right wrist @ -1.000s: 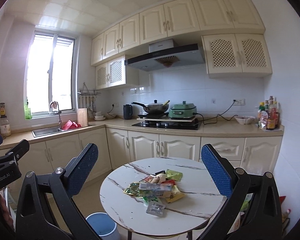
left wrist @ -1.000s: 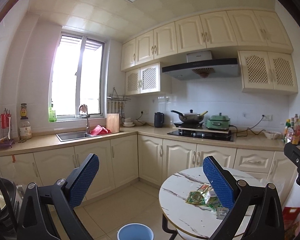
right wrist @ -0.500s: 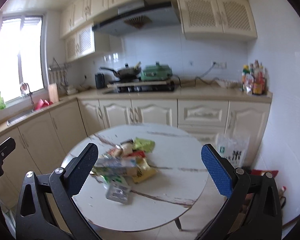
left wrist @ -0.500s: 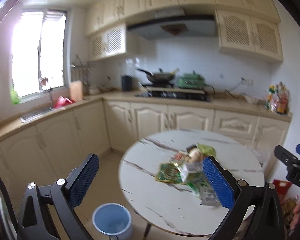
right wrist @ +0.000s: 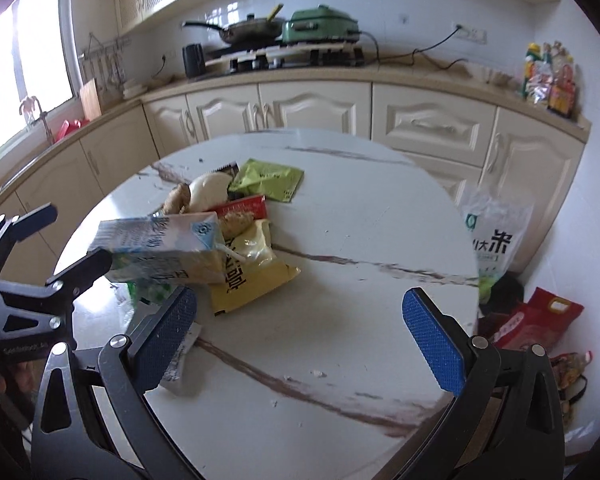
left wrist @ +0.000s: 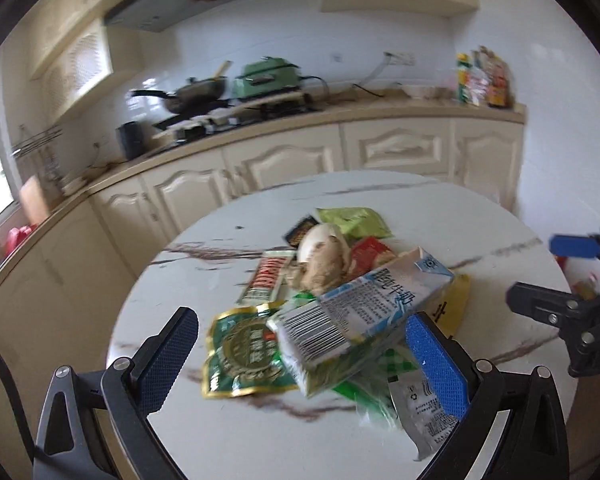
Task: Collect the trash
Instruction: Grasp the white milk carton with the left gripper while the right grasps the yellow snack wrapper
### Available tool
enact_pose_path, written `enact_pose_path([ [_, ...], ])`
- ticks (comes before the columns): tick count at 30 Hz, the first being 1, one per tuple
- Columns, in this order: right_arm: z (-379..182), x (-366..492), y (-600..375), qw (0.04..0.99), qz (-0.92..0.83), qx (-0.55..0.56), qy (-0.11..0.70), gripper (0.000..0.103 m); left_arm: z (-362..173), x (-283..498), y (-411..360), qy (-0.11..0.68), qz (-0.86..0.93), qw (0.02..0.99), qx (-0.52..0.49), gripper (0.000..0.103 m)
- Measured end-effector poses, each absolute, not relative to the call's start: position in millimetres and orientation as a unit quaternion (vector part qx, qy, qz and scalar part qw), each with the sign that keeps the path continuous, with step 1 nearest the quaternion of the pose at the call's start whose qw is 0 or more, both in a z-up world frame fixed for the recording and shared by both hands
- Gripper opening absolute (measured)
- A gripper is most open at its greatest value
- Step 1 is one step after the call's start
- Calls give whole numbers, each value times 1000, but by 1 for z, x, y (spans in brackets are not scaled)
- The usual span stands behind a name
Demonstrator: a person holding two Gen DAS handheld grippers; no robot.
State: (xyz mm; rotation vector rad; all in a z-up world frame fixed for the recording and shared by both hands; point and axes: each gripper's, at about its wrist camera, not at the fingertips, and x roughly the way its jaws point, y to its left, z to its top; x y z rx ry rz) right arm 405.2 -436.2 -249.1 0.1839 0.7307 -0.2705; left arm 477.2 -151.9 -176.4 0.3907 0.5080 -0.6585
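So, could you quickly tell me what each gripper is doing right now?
Left gripper: open, holding nothing, over the milk carton.
Right gripper: open, empty.

Daylight from window (right wrist: pixel 24 52) at left, blown out; left view motion-blurred; fisheye edges bent, dark

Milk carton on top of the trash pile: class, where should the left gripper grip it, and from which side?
Grip the milk carton across its long flat side faces near the barcode end, coming from above with the open left gripper. It lies tilted on the wrappers, that end nearest, the faces parallel and firm.
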Motion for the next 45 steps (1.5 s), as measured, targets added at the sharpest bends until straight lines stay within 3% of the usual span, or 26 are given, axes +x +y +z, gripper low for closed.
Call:
enact_pose_path([
  [7, -262, 435, -442, 913, -112, 88, 383, 103, -187, 543, -173, 254, -356, 868, 235, 100],
  [9, -264, 441, -443, 911, -111, 87, 387, 103, -186, 550, -180, 254, -369, 861, 242, 88],
  [10, -265, 443, -443, 910, -112, 86, 390, 103, -185, 551, -183, 254, -377, 857, 243, 76],
  [15, -270, 449, -442, 909, -105, 81, 396, 103, -184, 559, -178, 257, -405, 847, 232, 48],
  [16, -272, 451, -441, 909, -102, 76, 397, 103, -183, 560, -174, 261, -412, 844, 222, 37],
  [27, -290, 501, -437, 899, -62, 54, 431, 100, -154, 547, -111, 246, -415, 866, 130, 36],
  [33, -299, 514, -422, 889, -31, 27, 456, 99, -173, 543, -89, 275, -400, 864, 133, 38],
  [34, -300, 516, -419, 887, -28, 26, 460, 98, -176, 543, -89, 284, -395, 864, 134, 39],
  [37, -302, 518, -415, 886, -27, 19, 463, 94, -185, 547, -89, 302, -394, 859, 128, 61],
  [39, -302, 518, -414, 885, -33, 9, 463, 85, -188, 548, -93, 303, -393, 858, 130, 62],
  [40, -302, 517, -413, 887, -28, 9, 462, 82, -187, 550, -98, 304, -392, 858, 131, 62],
  [41, -301, 517, -413, 888, -25, 6, 460, 72, -187, 551, -101, 305, -393, 857, 130, 61],
  [42, -300, 515, -412, 890, -22, 5, 456, 65, -189, 551, -103, 308, -395, 856, 128, 51],
  [43, -299, 514, -412, 891, -19, 3, 454, 62, -188, 552, -106, 311, -392, 856, 129, 35],
  [45, -299, 512, -410, 891, -19, -3, 453, 57, -190, 553, -107, 314, -392, 855, 126, 34],
])
